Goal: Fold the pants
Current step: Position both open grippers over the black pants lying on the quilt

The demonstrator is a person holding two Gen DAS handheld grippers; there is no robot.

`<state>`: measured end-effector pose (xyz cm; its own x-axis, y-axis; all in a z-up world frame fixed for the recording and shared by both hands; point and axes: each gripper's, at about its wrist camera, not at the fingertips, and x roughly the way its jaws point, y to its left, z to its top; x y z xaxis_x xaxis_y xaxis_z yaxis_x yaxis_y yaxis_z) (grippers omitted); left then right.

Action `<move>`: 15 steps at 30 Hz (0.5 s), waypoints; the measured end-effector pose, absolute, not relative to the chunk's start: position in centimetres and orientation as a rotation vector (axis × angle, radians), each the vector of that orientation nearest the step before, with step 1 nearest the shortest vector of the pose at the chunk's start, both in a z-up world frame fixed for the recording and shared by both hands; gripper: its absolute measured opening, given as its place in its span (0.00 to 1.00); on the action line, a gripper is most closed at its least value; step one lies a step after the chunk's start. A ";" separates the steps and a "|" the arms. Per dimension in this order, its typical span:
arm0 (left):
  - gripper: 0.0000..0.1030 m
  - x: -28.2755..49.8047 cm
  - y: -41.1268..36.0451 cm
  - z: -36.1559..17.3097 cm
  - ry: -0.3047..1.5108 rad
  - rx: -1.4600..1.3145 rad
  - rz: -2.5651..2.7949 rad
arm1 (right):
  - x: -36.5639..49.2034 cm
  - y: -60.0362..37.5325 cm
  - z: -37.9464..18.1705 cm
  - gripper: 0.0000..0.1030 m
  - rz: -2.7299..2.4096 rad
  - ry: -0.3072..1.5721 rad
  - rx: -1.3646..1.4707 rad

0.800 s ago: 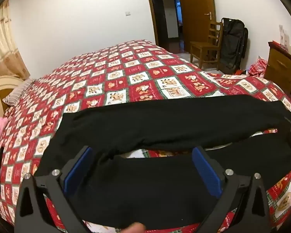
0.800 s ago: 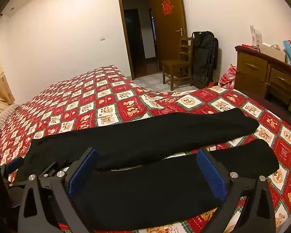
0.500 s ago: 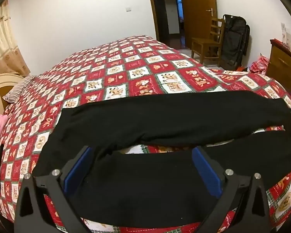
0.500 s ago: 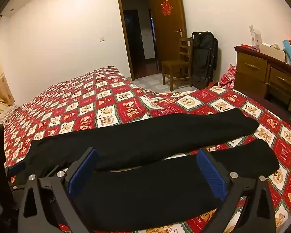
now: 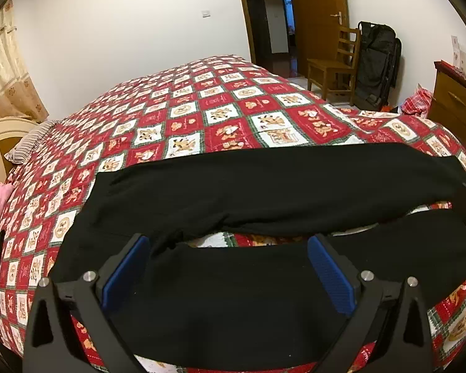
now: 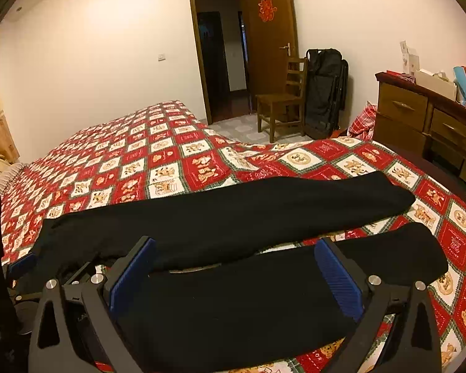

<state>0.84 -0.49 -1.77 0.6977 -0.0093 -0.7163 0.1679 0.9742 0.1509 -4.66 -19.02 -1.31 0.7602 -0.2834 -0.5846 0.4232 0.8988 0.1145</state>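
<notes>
Your left gripper (image 5: pixel 226 267) and right gripper (image 6: pixel 233 270) hover wide open, empty, above the pants (image 6: pixel 233 217). Only the right view shows the left gripper, lower left.

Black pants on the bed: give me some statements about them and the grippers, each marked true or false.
1. The black pants lie spread on the red patterned quilt. True.
2. The two legs are stacked together. False: they lie apart, with quilt showing between them.
3. The right gripper is open. True.
4. The left gripper is clamped on the waistband. False: it is open, holding nothing.
5. The wooden chair stands by the open door. True.
</notes>
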 end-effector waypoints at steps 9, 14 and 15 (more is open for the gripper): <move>1.00 0.9 -0.3 -2.3 0.799 0.209 -0.098 | -2.4 -17.3 -2.7 0.99 -0.363 0.664 0.181; 1.00 1.1 -0.1 -2.5 0.797 0.202 -0.090 | -2.2 -16.8 -2.9 0.99 -0.359 0.666 0.157; 1.00 1.1 -0.1 -2.5 0.796 0.204 -0.087 | -2.2 -16.7 -2.9 0.99 -0.359 0.665 0.159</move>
<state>1.09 -0.08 -2.52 0.6973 -0.0012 -0.7168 0.1545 0.9767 0.1487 -2.21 -16.71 -2.87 0.7281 -0.2743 -0.6282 0.3747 0.9267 0.0296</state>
